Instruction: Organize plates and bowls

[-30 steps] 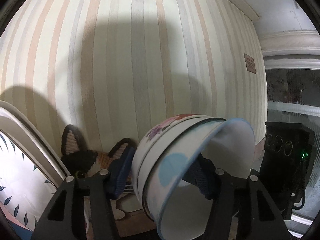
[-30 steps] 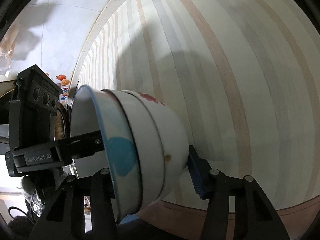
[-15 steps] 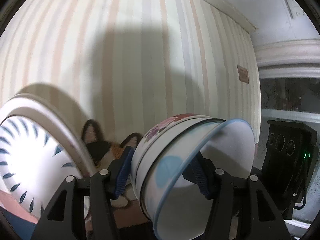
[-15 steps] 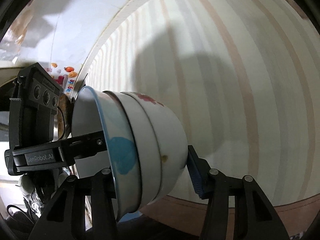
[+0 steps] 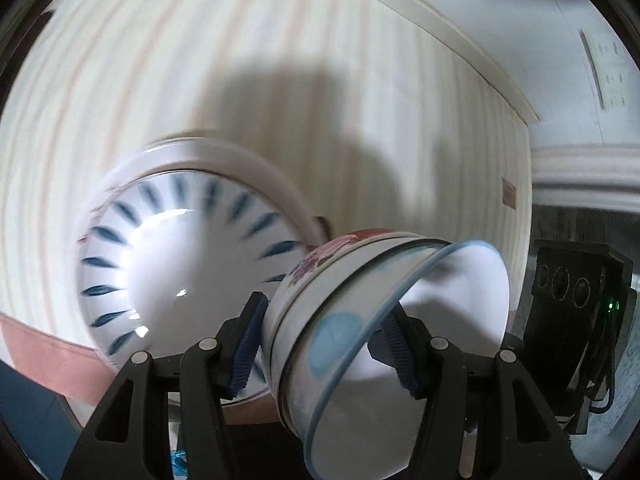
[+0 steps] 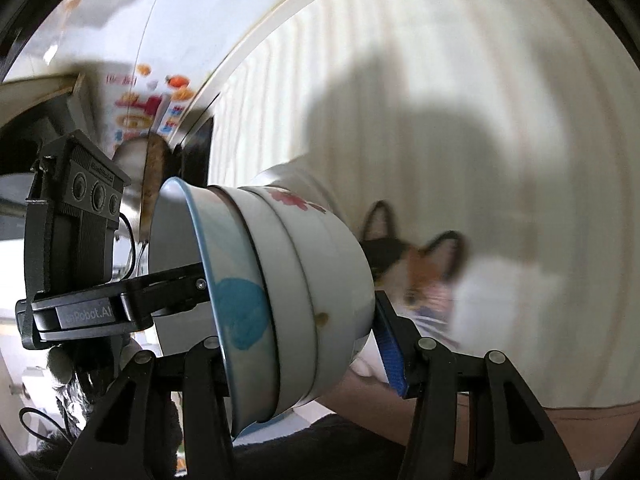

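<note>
Bowls fill both views; only left shows leaf-patterned plate.

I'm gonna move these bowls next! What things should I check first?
1. Left gripper clamps the stack of bowls, one pad outside and one inside: ok.
2. Right gripper holds it too, with its blue pad on the bottom bowl's base: ok.
3. Bowls sit snugly nested, none sliding out: ok.
4. Stack is upright: not ok, it is tipped on its side.
5. Room beside the blue-leaf plate: cannot tell, the picture is blurred.
6. Landing spot is free: cannot tell, no spot is in view.
</note>
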`<action>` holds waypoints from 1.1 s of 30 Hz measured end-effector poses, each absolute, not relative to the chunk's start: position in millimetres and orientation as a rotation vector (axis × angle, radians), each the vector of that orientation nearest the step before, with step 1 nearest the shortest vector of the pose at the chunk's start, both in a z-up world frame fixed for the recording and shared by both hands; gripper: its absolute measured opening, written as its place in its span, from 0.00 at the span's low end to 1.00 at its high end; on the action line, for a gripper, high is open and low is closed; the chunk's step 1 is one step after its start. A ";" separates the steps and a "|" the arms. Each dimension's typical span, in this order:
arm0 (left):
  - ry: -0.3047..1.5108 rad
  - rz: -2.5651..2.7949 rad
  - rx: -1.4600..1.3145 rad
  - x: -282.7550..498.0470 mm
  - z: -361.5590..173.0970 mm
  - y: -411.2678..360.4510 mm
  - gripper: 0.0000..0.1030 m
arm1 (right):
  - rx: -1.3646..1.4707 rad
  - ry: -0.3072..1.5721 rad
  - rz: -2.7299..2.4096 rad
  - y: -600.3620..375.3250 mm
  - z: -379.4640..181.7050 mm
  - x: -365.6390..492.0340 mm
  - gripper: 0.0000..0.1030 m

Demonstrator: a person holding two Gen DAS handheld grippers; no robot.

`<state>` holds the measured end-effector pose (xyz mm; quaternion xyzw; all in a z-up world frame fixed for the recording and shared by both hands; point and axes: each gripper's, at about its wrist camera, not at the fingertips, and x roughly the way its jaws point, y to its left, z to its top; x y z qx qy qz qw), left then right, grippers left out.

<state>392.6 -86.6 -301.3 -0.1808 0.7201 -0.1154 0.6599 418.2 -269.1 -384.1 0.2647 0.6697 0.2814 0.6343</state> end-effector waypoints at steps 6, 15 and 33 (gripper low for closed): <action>1.616 -0.201 -0.467 390.8 -310.0 -53.8 0.53 | 0.561 1.558 0.708 -213.0 -389.2 427.8 0.53; 1.612 -0.160 -0.504 397.7 -327.5 -20.0 0.53 | 0.521 1.584 0.724 -164.0 -408.1 439.4 0.53; 1.611 -0.149 -0.509 401.1 -336.8 3.2 0.53 | 0.494 1.620 0.698 -128.9 -422.9 450.8 0.52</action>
